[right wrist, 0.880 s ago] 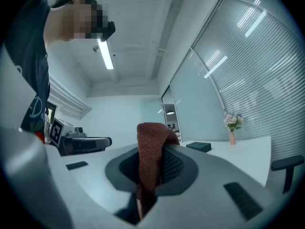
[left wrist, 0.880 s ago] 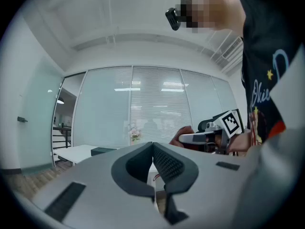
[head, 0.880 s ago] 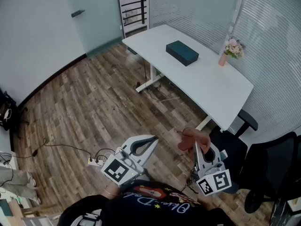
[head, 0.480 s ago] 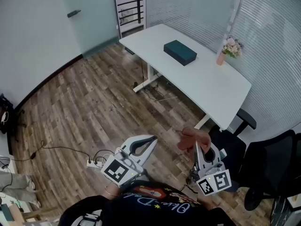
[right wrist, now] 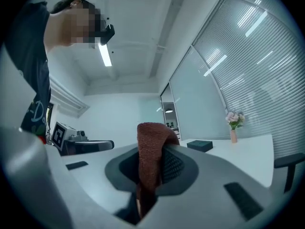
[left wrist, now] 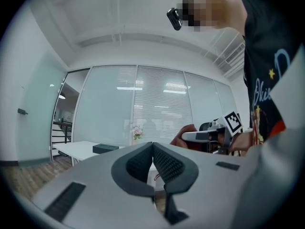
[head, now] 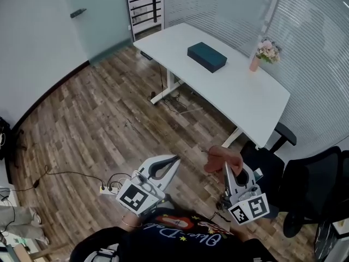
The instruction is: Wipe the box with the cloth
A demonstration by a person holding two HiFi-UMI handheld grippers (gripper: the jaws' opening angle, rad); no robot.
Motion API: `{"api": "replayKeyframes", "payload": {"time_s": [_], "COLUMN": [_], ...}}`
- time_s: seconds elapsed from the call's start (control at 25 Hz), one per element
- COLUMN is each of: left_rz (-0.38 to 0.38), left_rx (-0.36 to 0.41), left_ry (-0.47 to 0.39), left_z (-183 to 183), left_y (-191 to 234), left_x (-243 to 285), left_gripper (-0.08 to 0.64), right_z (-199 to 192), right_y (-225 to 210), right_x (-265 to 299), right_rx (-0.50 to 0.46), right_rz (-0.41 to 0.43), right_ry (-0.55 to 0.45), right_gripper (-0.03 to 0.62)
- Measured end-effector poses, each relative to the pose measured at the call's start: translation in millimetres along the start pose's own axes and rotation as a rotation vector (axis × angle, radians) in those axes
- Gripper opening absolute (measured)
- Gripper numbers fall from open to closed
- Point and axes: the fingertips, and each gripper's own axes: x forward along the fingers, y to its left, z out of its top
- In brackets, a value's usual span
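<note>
A dark teal box [head: 206, 57] lies on the white table [head: 240, 100], far ahead of both grippers; it also shows as the box [right wrist: 199, 146] in the right gripper view and the box [left wrist: 106, 148] in the left gripper view. My right gripper [head: 224, 165] is shut on a reddish-brown cloth [head: 221, 158], which bunches over its jaws as the cloth [right wrist: 150, 152]. My left gripper [head: 175, 159] is held low over the wood floor, jaws shut with nothing between them [left wrist: 152, 147].
A pink vase with flowers [head: 264, 54] stands near the table's far right edge. Black office chairs [head: 313, 184] sit at the table's near right. A power strip and cables [head: 103, 188] lie on the floor at the left. Glass walls with blinds stand behind the table.
The head view has shifted slightly, so the table and box sit a little higher and further left in the frame. Both grippers keep their hold and position.
</note>
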Motion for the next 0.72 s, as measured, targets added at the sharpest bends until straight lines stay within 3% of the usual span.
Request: {"api": "replayKeyframes", "payload": {"time_s": [0.72], "left_rz": [0.091], "left_rx": [-0.023], "left_ry": [-0.007], "left_z": [-7.1], "left_y": [114.9], "left_x": [-43.5], "left_gripper": [0.005], "right_z": [-8.0], "right_y": [40.4], "right_x": [91.7], "right_rx": [-0.059], "right_rz": [0.000], "right_ry": [0.036], "right_gripper": [0.043]}}
